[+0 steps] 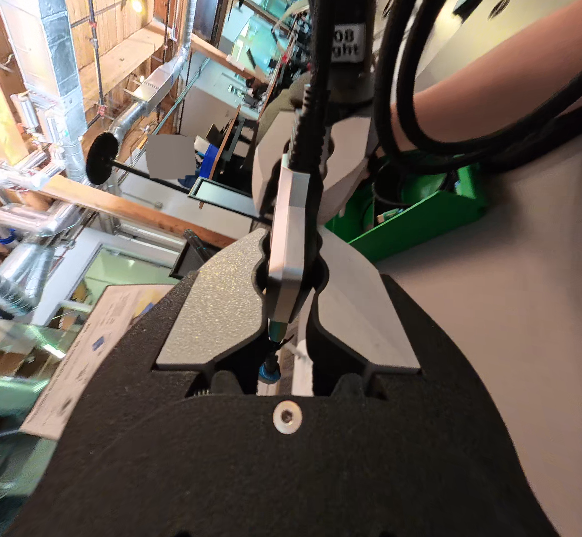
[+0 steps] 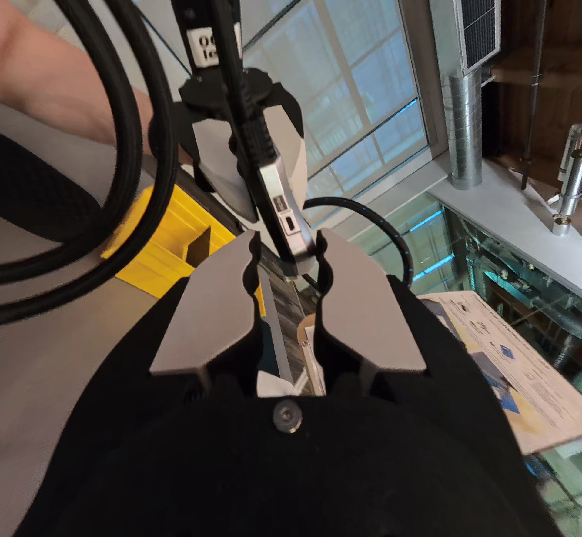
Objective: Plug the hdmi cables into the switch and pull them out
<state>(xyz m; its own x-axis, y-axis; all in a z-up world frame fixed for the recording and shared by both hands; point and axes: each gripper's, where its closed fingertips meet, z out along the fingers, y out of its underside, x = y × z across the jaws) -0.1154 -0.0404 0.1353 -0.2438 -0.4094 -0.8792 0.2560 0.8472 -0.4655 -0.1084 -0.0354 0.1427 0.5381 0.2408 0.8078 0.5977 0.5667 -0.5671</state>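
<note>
The silver switch [image 1: 288, 238] is held up in the air between the two tools, its long axis running from one tool straight toward the other. The left tool [image 1: 291, 273] is clamped on the switch's near end. The right tool [image 2: 288, 257] stands narrowly parted around the opposite end, beside the black cable [image 2: 248, 131]; whether it grips is unclear.
</note>
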